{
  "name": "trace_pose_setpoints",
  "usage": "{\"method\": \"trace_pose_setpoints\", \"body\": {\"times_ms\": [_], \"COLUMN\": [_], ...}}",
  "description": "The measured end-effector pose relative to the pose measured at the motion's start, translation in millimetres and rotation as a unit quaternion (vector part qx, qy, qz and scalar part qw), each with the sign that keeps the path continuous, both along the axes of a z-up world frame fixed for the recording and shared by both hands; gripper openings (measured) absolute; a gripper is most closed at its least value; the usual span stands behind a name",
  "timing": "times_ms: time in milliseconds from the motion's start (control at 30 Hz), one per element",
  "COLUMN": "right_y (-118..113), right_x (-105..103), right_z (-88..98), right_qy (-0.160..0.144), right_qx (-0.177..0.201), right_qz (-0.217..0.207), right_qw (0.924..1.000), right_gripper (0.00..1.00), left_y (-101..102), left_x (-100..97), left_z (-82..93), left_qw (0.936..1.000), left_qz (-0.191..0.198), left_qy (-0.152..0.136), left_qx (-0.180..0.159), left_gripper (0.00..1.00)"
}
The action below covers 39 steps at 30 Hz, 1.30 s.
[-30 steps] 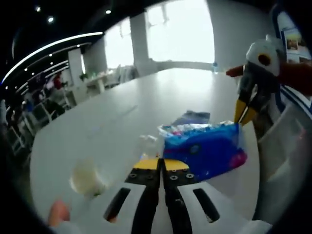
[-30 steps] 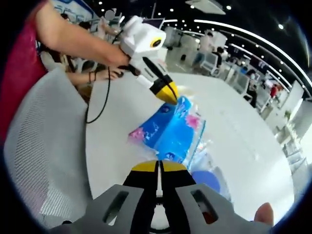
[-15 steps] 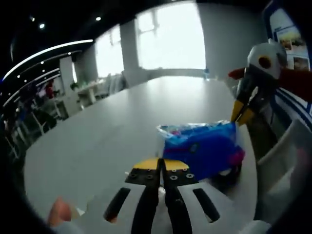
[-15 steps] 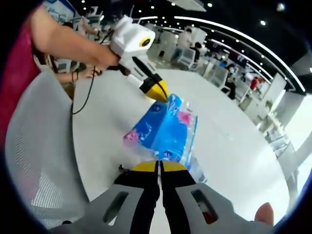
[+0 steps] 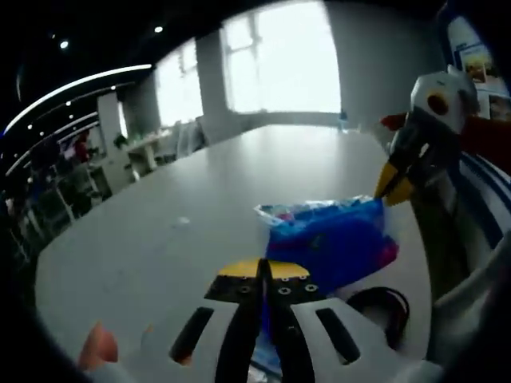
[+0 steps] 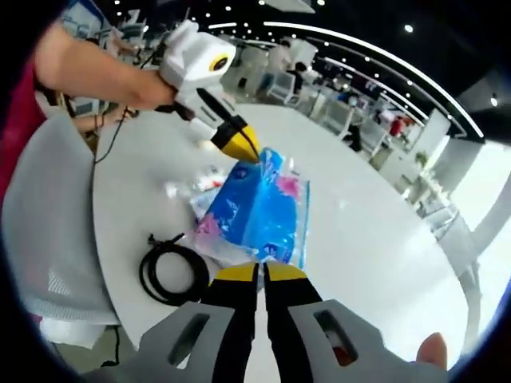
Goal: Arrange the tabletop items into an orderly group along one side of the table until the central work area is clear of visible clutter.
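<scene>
A blue plastic-wrapped pack (image 5: pixel 331 239) with pink patches hangs above the white table (image 5: pixel 200 191), held at two ends. My left gripper (image 5: pixel 259 271) is shut on its near edge. My right gripper (image 5: pixel 393 185) comes in from the right, pinching the pack's far top corner. In the right gripper view, the pack (image 6: pixel 255 211) stretches between my right gripper (image 6: pixel 259 273), shut on its lower edge, and my left gripper (image 6: pixel 239 150), closed on the upper corner. A coiled black cable (image 6: pixel 172 273) lies on the table (image 6: pixel 359 215) under the pack.
The cable coil (image 5: pixel 382 307) sits near the table's edge. Small white and clear scraps (image 6: pixel 196 187) lie beside it. A grey mesh chair (image 6: pixel 44 239) stands at the table's edge, with a person's arm (image 6: pixel 88 64) above it. Far-off desks and people fill the background.
Both grippers have risen with the pack between them, and the black cable coil that lay under it now shows on the table. Both views have shifted with the hands.
</scene>
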State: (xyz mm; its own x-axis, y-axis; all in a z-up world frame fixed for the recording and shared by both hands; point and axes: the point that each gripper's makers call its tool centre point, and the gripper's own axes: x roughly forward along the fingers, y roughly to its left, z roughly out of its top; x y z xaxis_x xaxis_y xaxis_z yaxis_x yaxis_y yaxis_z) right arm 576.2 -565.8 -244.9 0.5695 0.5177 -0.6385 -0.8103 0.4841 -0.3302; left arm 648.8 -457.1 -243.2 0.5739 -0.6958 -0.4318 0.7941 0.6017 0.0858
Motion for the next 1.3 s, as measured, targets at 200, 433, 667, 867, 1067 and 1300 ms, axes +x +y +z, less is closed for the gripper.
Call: {"method": "trace_pose_setpoints", "body": {"times_ms": [200, 433, 667, 867, 1067, 1300], "right_y": [-22, -39, -51, -64, -76, -80], "right_x": [25, 52, 75, 93, 112, 127], "right_z": [-6.4, -18.8, -24.4, -36.1, -53.1, -70.1], "right_qy": [-0.01, -0.01, -0.008, -0.01, -0.002, 0.008], "right_qx": [-0.02, -0.027, -0.022, -0.04, -0.043, -0.037], "right_qz": [-0.014, -0.036, -0.048, -0.058, -0.076, -0.078], "right_qw": [0.9997, 0.999, 0.9986, 0.9975, 0.9962, 0.9962], "right_gripper": [0.04, 0.04, 0.04, 0.05, 0.04, 0.04], "left_y": [-20, -33, -39, -52, -59, -63], "left_x": [24.5, 47.7, 65.0, 78.8, 92.2, 110.7], "left_z": [-10.4, -24.0, -38.2, -50.5, -69.2, -87.3], "left_qw": [0.9998, 0.9993, 0.9985, 0.9977, 0.9966, 0.9943], "left_qz": [0.013, 0.028, 0.042, 0.056, 0.074, 0.096], "left_qy": [0.01, 0.019, 0.028, 0.028, 0.031, 0.04], "left_qx": [-0.011, -0.014, -0.022, -0.026, -0.021, -0.021], "left_gripper": [0.0, 0.0, 0.0, 0.0, 0.0, 0.0]}}
